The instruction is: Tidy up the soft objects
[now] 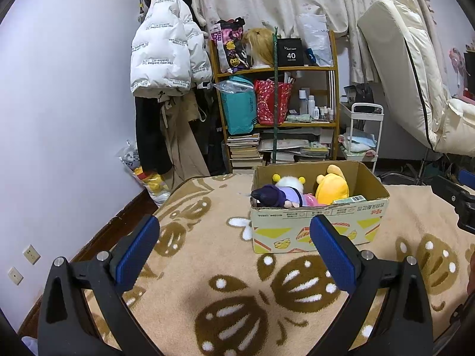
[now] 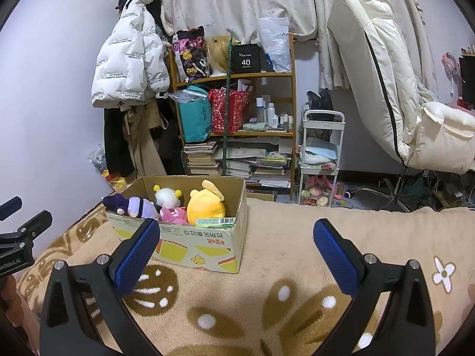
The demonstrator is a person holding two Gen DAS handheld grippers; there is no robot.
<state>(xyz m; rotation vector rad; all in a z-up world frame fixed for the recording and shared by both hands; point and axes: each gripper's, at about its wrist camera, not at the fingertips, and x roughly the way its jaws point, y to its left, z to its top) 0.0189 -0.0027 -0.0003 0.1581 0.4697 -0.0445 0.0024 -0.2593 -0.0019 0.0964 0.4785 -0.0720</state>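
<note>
Both grippers — the left gripper [image 1: 234, 228] and the right gripper [image 2: 236, 231] — are hovering with fingers spread apart, gripping nothing, over the blanket [image 1: 207, 267]; the plush toys [image 2: 178, 204] are sitting inside the cardboard box [image 2: 207, 246].

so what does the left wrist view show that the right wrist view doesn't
Only the left wrist view shows the white wall sockets low on the left wall, and the right gripper's black body at its right edge.

Only the right wrist view shows the pink toys on the bottom tier of the white cart, the white flower on the blanket, and the left gripper's black body at its left edge.

Both show the open cardboard box holding the yellow plush toy and the purple-hatted doll, the beige patterned blanket, the wooden bookshelf, and each view's own open gripper.
</note>
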